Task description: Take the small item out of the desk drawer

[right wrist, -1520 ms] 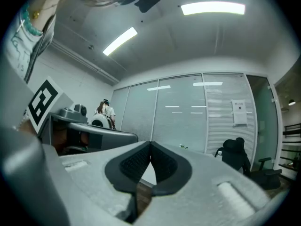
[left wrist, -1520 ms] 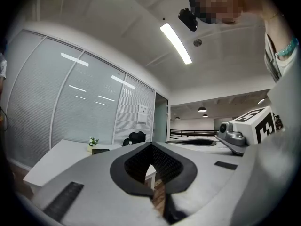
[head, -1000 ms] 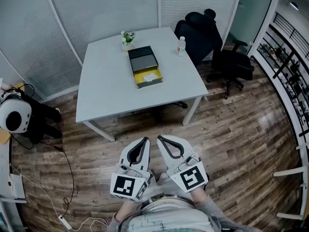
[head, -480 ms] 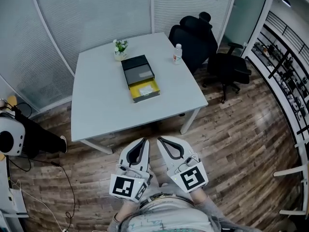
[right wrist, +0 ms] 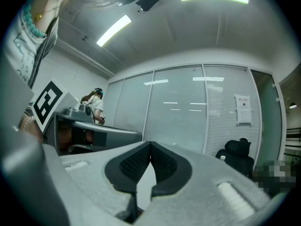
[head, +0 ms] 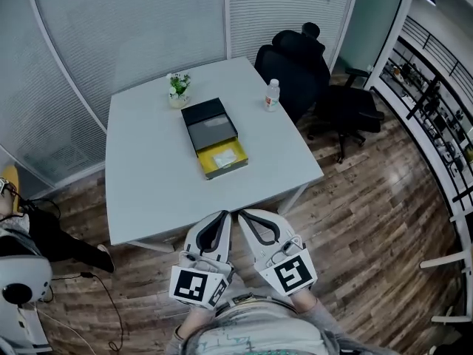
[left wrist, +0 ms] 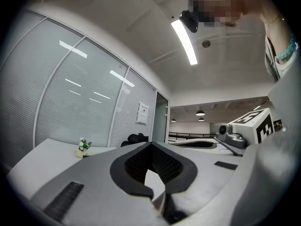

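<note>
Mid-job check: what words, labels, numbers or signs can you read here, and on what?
Nothing reads as text.
Wall notice: print too small to read.
Water bottle label: too small to read.
Cubes on left tongs and right tongs: square marker patterns, no words.

White table (head: 148, 168) stands on a dark wood plank floor (head: 369, 220). Far-left corner of the table: 1 small potted plant (head: 177, 89), white flowers, upright. Near the table's far-right edge: 1 clear water bottle (head: 273, 95), upright. Just beyond that far-right corner: 2 black office chairs (head: 295, 54), 1 further right. Glass wall (head: 126, 35) with blinds runs behind the table. Shelving rack (head: 436, 102) stands well right of the table.
</note>
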